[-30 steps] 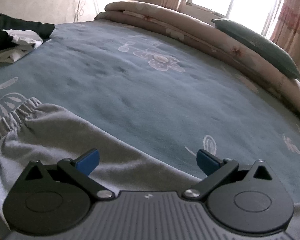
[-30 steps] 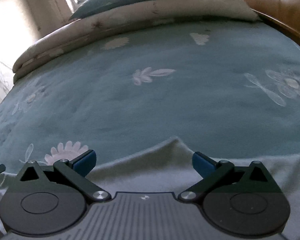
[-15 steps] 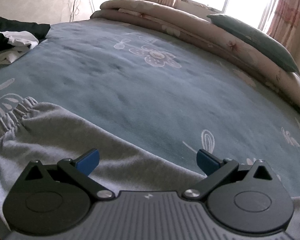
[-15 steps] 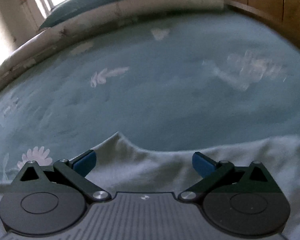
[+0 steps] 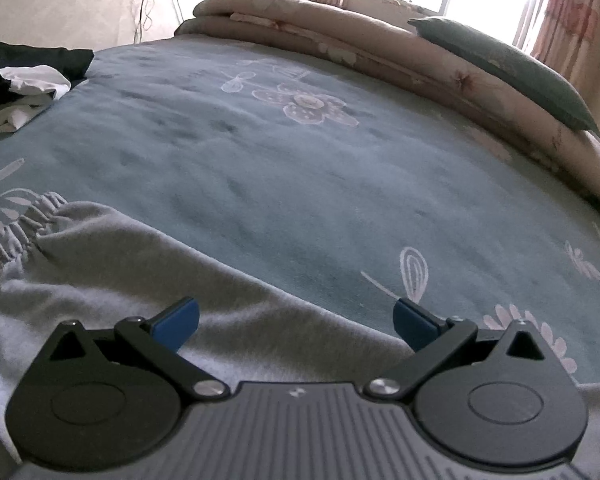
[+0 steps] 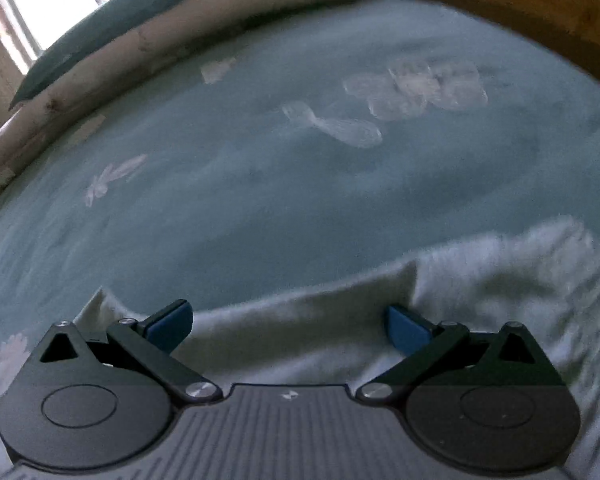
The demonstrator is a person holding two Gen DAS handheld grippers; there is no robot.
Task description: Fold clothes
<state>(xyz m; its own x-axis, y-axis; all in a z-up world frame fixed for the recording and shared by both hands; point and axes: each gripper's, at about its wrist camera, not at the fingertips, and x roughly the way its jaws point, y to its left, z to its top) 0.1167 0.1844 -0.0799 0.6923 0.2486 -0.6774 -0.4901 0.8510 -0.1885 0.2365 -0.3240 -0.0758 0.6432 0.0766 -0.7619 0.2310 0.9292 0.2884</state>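
Observation:
Grey sweatpants (image 5: 112,280) lie flat along the near edge of the bed, with the gathered elastic waistband (image 5: 16,236) at the left of the left wrist view. My left gripper (image 5: 296,320) hovers open over the grey cloth, nothing between its blue pads (image 5: 178,322). In the right wrist view the same grey garment (image 6: 320,320) stretches across the bottom, with a ribbed cuff (image 6: 556,256) at the right. My right gripper (image 6: 286,322) is open above the fabric's upper edge and holds nothing.
The teal bedspread (image 5: 300,168) with white flower prints stretches ahead. A rolled beige quilt (image 5: 340,40) and a green pillow (image 5: 512,68) line the far side. Black and white clothes (image 5: 24,84) are piled at far left. A wooden headboard (image 6: 520,4) curves at the right.
The right gripper has swept rightward along the garment, bringing the ribbed cuff into view. The left gripper has shifted only slightly. Both stayed open.

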